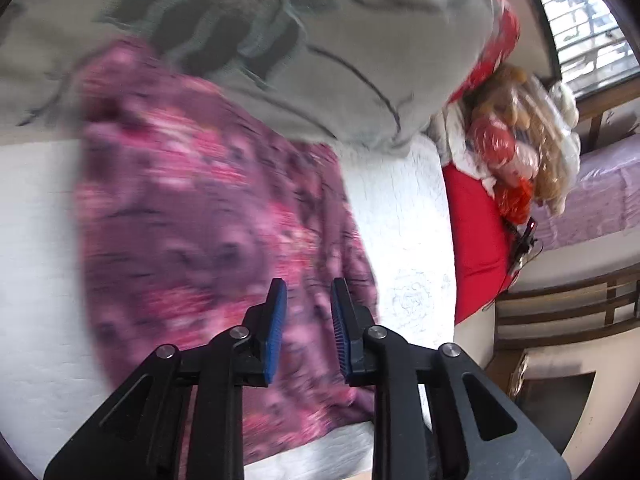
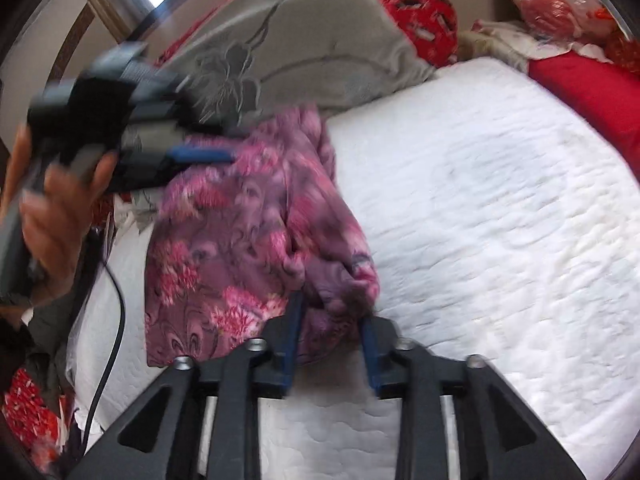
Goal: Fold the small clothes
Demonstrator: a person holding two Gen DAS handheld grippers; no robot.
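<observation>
Right wrist view, left to right: left gripper [image 2: 224, 156] (blurred, held by a hand [image 2: 52, 208]) is seen above the pink-purple floral garment [image 2: 224, 240], which is laid on the white quilted bed [image 2: 500, 200]; right gripper [image 2: 330, 340], fingers parted around a bunched garment corner without pressing. Left gripper's fingers are parted, nothing between.

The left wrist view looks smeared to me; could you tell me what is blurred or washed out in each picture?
Left wrist view: the purple floral garment is motion-smeared, the left gripper stays sharp, and the window is blown out. Right wrist view: the hand at left is blurred, the white quilt is bright but textured; both views bend at the edges.
</observation>
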